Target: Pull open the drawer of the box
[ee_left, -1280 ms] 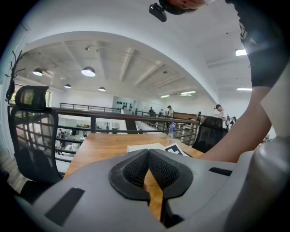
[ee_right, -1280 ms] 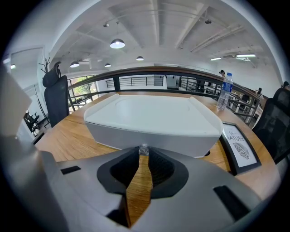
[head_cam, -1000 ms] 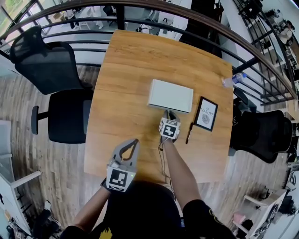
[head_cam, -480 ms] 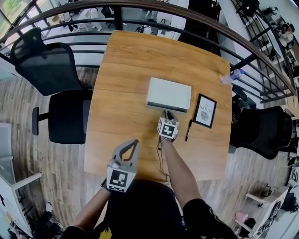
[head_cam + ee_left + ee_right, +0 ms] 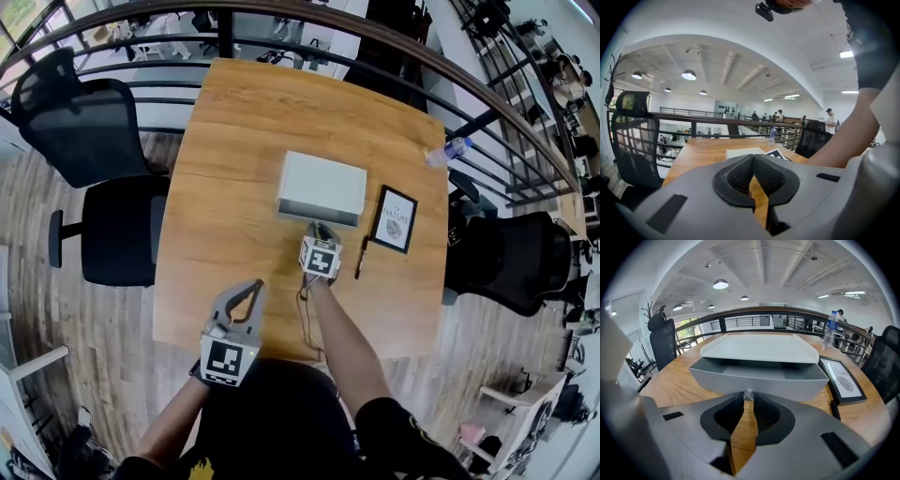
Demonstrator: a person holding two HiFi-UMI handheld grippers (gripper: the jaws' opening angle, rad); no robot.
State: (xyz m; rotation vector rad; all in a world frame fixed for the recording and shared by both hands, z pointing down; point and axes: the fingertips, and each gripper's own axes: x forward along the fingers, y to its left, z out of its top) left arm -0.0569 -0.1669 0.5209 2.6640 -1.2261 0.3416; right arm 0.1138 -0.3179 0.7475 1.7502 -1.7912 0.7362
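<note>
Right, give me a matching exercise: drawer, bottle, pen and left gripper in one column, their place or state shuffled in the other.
1 drawer
2 bottle
3 pen
4 left gripper

A shut, nothing in it
B standing at the table's far right edge
C partly pulled out, its knob in the right gripper
D lying beside the frame

Pairs: 1-C, 2-B, 3-D, 4-A
</note>
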